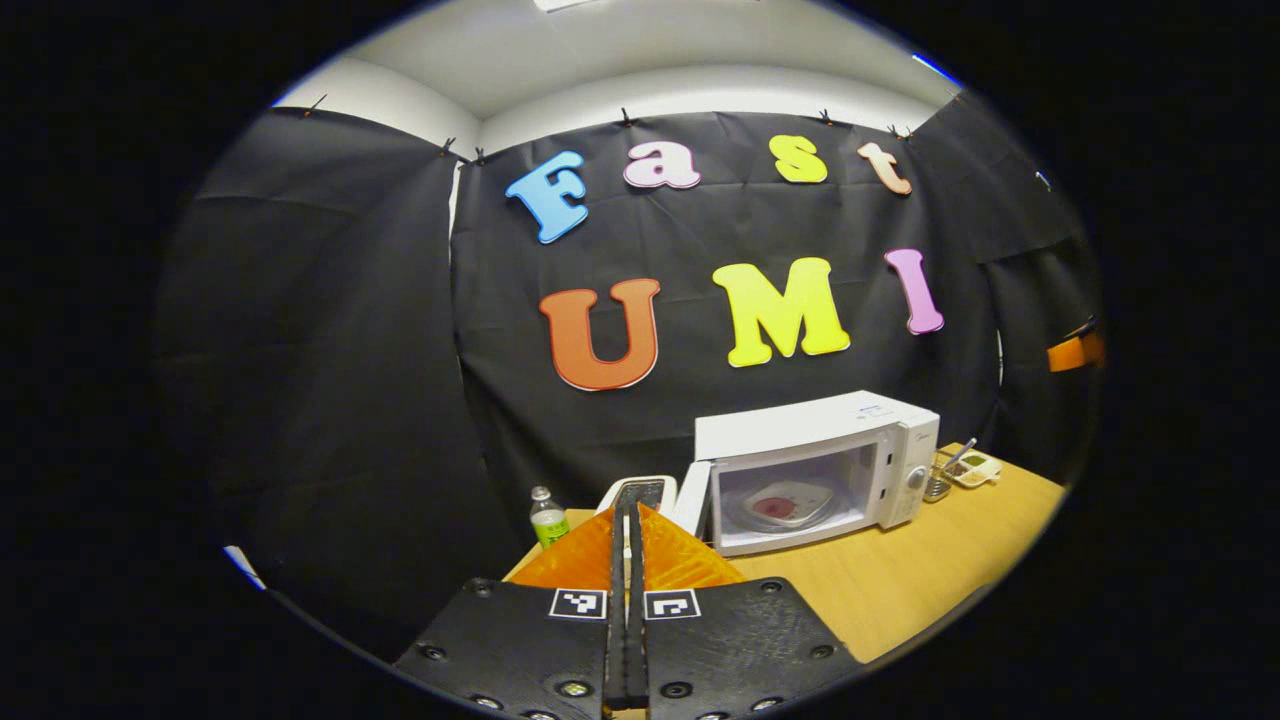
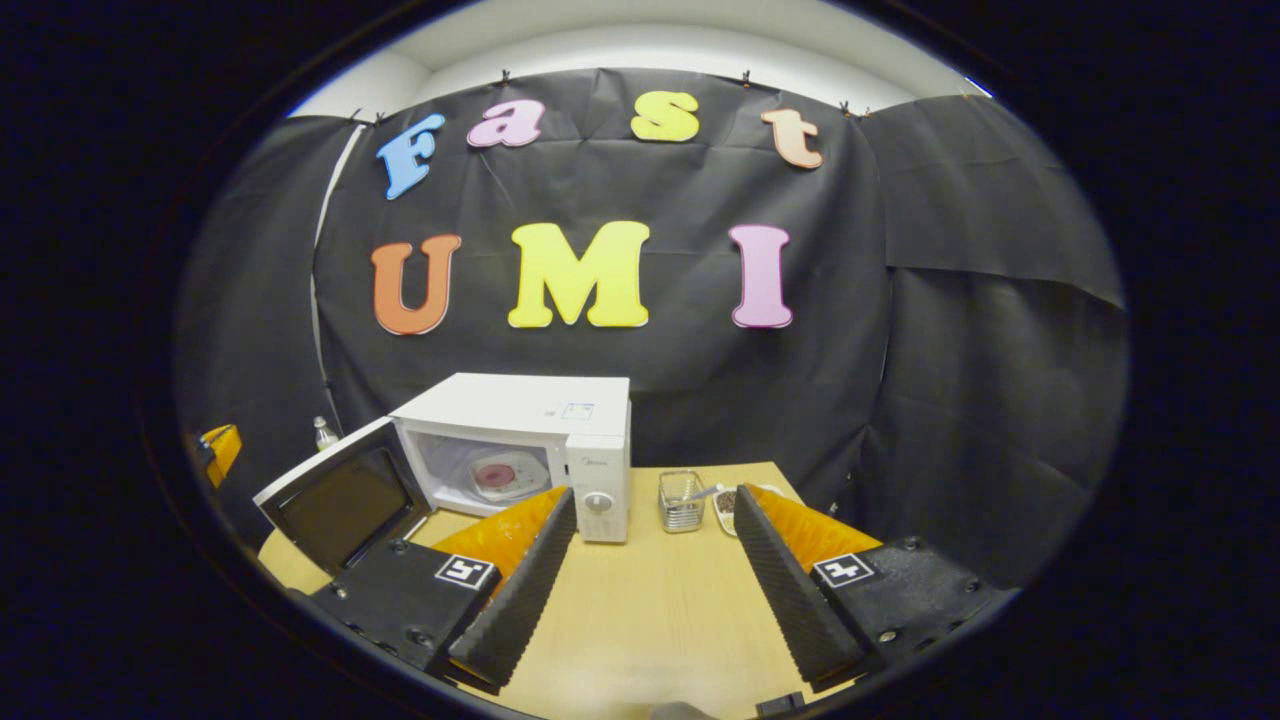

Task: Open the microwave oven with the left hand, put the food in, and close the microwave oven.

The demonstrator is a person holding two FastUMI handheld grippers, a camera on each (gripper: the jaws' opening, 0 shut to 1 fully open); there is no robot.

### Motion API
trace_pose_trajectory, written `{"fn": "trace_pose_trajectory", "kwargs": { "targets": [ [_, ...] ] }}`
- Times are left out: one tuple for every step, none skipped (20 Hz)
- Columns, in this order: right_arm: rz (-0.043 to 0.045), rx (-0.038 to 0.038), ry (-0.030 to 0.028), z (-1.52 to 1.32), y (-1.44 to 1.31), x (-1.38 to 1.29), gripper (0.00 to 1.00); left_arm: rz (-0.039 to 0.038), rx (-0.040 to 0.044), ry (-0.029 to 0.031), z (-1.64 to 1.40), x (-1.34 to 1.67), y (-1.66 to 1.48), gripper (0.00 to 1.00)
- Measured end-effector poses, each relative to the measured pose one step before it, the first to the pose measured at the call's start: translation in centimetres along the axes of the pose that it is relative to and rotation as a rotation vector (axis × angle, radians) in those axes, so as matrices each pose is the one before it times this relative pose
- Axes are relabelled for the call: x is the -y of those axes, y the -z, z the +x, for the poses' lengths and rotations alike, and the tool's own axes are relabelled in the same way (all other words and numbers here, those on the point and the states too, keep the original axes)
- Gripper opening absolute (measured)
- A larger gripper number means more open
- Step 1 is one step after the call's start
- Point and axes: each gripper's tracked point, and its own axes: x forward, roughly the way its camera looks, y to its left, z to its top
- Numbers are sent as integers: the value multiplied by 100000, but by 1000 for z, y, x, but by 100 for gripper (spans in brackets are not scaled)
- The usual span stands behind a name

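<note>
The white microwave (image 1: 850, 425) stands on the wooden table (image 1: 900, 585) with its door (image 1: 692, 497) swung open to the left. Inside it lies a plate with red food (image 1: 790, 503). My left gripper (image 1: 630, 492) is shut with nothing visible between its fingers. Its tips line up with the door's free edge, and I cannot tell whether they touch it. In the right gripper view the microwave (image 2: 530, 405) shows the same plate of food (image 2: 508, 473) inside, and its door (image 2: 340, 505) hangs open. My right gripper (image 2: 655, 495) stands wide open over the table (image 2: 640, 610), holding nothing.
A small plastic bottle (image 1: 547, 515) stands at the table's left rear corner. Right of the microwave are a metal wire basket (image 2: 682, 500) and a small dish (image 2: 725, 502). An orange part (image 2: 220, 445) shows at the far left, beyond the door.
</note>
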Motion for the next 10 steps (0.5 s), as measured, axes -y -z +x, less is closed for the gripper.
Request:
{"fn": "trace_pose_trajectory", "kwargs": {
  "targets": [
    [-91, -408, 124, -49, 47, -93, 92, -811, -1565, -2225, 50, -1159, 1115, 0],
    [-76, -284, -138, -160, 8, -97, 92, -1670, -1668, -1240, 76, -928, 1079, 0],
    [6, -265, -297, -30, 36, -221, 92, -1626, -1650, -1240, 160, -943, 1103, 0],
    [18, -314, -89, -92, -13, -146, 92, -1071, -2009, -1935, 232, -1039, 1363, 0],
    [184, -909, -138, 13, 238, -69, 100, -1147, -2337, -1809, 206, -906, 1479, 0],
    [731, -1184, -545, -12, 298, -111, 100, -1752, -2646, -893, 351, -682, 1539, 0],
    [1089, -1139, -407, -50, 189, -145, 100, -1809, -2346, -626, 212, -425, 1232, 0],
    [568, -613, -97, -80, 87, -60, 100, -1362, -1773, -150, 446, -202, 1131, 0],
    [-22, -656, 336, 143, 105, 137, 100, -1041, -2130, 37, 179, -13, 1045, 0],
    [-470, -697, 317, 59, 126, 151, 100, -362, -1603, 73, 233, -32, 1103, 0]
  ]
}}
